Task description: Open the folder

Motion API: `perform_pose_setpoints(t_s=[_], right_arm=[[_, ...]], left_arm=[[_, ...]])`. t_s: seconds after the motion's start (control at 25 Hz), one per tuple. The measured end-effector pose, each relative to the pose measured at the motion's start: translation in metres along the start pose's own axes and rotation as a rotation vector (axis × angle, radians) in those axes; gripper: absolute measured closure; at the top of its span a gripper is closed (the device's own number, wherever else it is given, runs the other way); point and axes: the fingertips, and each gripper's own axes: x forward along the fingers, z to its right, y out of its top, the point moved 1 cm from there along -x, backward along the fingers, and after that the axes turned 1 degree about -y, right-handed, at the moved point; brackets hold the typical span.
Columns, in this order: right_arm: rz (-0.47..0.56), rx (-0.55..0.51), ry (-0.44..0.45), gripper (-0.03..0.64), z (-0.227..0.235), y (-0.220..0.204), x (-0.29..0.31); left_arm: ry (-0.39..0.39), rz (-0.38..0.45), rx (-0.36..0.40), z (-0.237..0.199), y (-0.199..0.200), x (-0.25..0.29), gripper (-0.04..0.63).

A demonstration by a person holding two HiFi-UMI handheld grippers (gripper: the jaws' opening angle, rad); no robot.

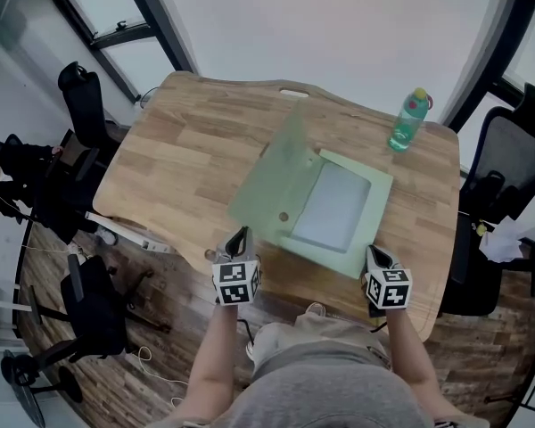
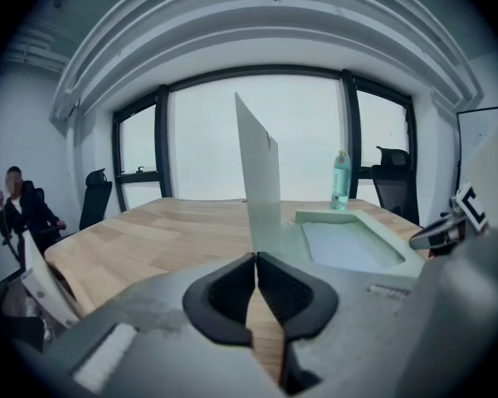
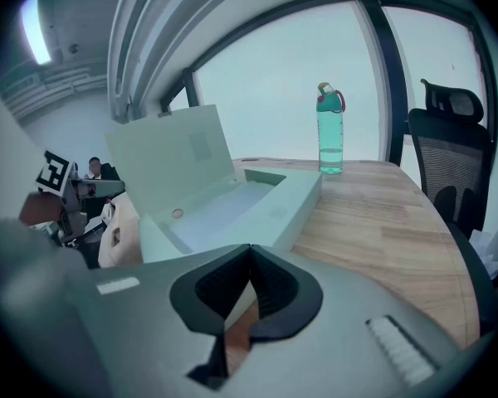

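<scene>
Pale-green boxy folder sits centre-right on wood-plank table, flat lid raised at left. Left gripper & right gripper at near edge: both jaws pressed together, empty. Windows, office chairs around.

**Head view:** you look steeply down on the whole desk from above its near edge. **Gripper views:** each sits low at that near edge, close behind its own jaws, facing the far edge. All three views share the folder and the bottle.
</scene>
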Motion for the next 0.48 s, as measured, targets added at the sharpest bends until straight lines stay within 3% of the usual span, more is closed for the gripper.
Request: perform_pose_setpoints(t_s=[0.48], right_arm=[[0.008, -0.007, 0.005, 0.615, 0.000, 0.001, 0.001]], left_arm=[[0.167, -0.091, -0.130, -0.043, -0.032, 0.027, 0.544]])
